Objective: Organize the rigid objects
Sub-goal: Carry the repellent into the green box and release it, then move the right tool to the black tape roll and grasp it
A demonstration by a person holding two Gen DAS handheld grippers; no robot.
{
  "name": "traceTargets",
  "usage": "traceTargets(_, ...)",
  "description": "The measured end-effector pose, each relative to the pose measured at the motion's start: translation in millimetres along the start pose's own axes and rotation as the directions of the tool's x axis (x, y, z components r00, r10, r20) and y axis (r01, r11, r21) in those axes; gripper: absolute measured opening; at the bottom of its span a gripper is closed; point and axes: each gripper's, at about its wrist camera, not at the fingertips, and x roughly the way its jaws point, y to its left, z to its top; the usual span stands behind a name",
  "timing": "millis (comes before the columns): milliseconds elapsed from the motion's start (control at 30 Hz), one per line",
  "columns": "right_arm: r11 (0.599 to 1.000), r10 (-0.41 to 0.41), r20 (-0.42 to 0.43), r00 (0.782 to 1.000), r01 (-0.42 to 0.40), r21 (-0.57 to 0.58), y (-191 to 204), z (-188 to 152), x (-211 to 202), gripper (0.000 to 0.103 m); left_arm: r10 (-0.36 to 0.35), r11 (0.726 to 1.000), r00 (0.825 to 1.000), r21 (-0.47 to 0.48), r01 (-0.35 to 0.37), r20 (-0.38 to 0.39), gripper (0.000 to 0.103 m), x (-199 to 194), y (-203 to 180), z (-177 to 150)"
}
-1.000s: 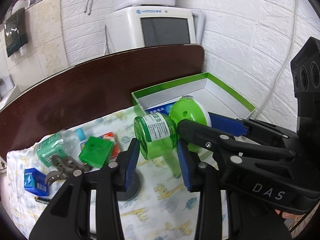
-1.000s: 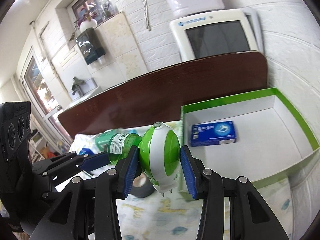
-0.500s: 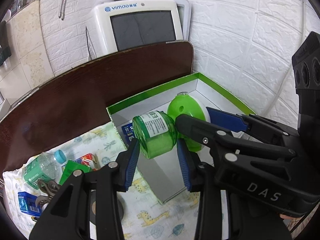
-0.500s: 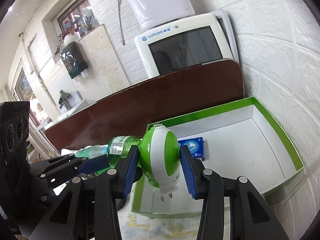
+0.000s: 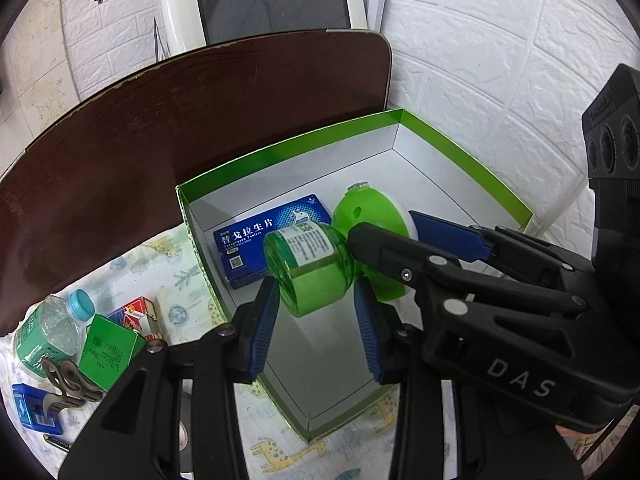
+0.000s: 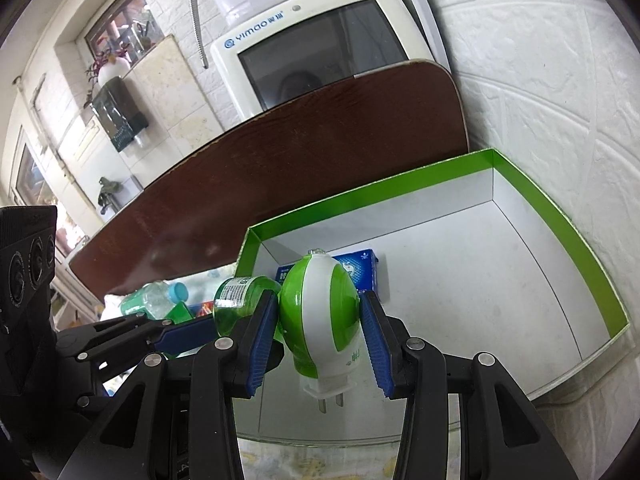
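Green-rimmed box point(image 5: 460, 152), white inside, sits on the patterned cloth point(image 5: 152, 264) at the wall end of the desk. Inside it: one blue medicine carton point(image 5: 256, 236), lying flat near the far left corner. Rest of the box floor bare.

Left claw point(image 5: 316, 312) is clenched on a green bottle point(image 5: 308, 264), label up, held over the box's near left part. Right claw point(image 6: 320, 344) is clenched on a green-and-white plug-in device point(image 6: 320, 312), its two prongs pointing down, also over the box. Bottle and device are joined, carried as one piece between the two claws.

Left wrist view only: loose things on the cloth outside the box, namely a clear water bottle with blue cap point(image 5: 48, 328), small green carton point(image 5: 108, 352), red packet point(image 5: 136, 312), small blue box point(image 5: 32, 408), metal clip point(image 5: 64, 380).

Right wrist view only: the prongs, and a white appliance with a dark screen point(image 6: 320, 48) behind the dark brown board point(image 6: 280, 152).

The held pieces cover part of the blue carton in both views; the right claw's body blocks the box's right side in the left view.
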Motion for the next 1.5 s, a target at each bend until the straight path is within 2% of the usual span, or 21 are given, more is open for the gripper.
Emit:
traceTargets(500, 1.000, -0.013, -0.061, 0.998, 0.014, 0.017, -10.4, -8.2, 21.1, 0.045, -0.018, 0.999, 0.998, -0.029, 0.017, -0.062, 0.036, 24.9, 5.1, -8.7)
traceTargets(733, 1.000, -0.023, -0.072, 0.997, 0.024, 0.007, -13.1, -10.0, 23.1, 0.045, -0.008, 1.000, 0.998, -0.014, 0.007, -0.058, 0.036, 24.6, 2.9, -12.1)
traceTargets(833, 1.000, -0.029, -0.073, 0.997, 0.029, 0.002, -12.6, -10.4, 23.2, 0.045, -0.034, 0.999, 0.998, -0.019, 0.033, -0.050, 0.039, 22.1, 3.3, -13.2)
traceTargets(1000, 1.000, -0.012, -0.085, 0.996, 0.012, -0.011, -6.5, -12.9, 26.9, 0.045, -0.003, 1.000, 0.999, 0.012, 0.004, -0.034, 0.038, 13.9, 1.4, -18.2)
traceTargets(1233, 1.000, -0.005, -0.083, 0.997, 0.006, 0.006, -0.7, -12.4, 26.4, 0.045, 0.003, 1.000, 1.000, -0.019, -0.003, -0.011, 0.038, 2.2, 12.2, -19.9)
traceTargets(1333, 1.000, -0.012, -0.075, 0.997, 0.012, 0.008, 2.0, -11.6, 22.9, 0.045, -0.016, 0.999, 1.000, -0.034, 0.016, 0.012, 0.038, -8.5, 17.9, -21.1)
traceTargets(1500, 1.000, -0.013, -0.050, 0.999, 0.012, -0.010, 13.8, -9.5, 13.7, 0.045, 0.043, 0.997, 0.997, -0.068, -0.039, 0.057, 0.039, -31.2, 35.9, -27.9)
